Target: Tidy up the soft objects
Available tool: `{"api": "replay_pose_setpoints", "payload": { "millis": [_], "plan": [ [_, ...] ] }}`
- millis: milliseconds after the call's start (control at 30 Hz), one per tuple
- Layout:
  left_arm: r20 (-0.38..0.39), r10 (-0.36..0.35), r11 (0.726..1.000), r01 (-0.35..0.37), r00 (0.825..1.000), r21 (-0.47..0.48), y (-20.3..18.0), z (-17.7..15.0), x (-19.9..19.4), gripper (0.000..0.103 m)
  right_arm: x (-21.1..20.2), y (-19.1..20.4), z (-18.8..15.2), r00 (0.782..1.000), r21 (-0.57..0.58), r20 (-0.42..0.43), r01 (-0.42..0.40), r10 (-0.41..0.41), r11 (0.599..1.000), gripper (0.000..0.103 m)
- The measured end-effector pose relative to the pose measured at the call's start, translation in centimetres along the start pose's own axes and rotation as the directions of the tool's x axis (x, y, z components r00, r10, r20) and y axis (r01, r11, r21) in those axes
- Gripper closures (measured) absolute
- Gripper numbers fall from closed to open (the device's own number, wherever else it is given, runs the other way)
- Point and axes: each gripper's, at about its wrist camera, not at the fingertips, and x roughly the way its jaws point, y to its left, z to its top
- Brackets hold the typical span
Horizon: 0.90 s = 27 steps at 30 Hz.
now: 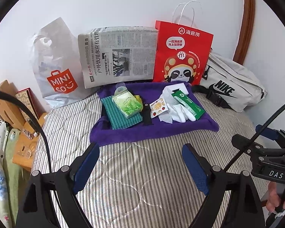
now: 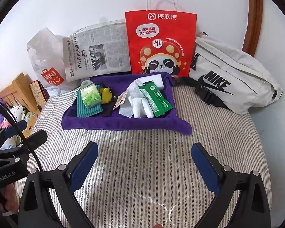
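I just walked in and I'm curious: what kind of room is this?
Most likely a bedroom: a striped quilted mattress fills the foreground, a curved wooden headboard rises by the wall, and a wooden bedside stand sits alongside.

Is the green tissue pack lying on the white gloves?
No, the green tissue pack lies on the teal cloth, left of the white gloves.

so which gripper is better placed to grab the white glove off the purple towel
Right, probably. In the right wrist view the white glove lies nearly straight ahead of the open right gripper; in the left wrist view it sits off to the right of the open left gripper.
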Motion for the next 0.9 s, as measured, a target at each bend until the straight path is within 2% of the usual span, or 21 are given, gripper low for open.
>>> {"api": "replay_pose_setpoints", "payload": {
  "millis": [900],
  "plan": [
    [-0.016,0.001,1.000,-0.001,1.000,0.009,-0.22,-0.14,0.56,0.015,0.06,-0.20,0.11,1.000,0.001,-0.009,0.010,-0.010,1.000,0.005]
  ]
}}
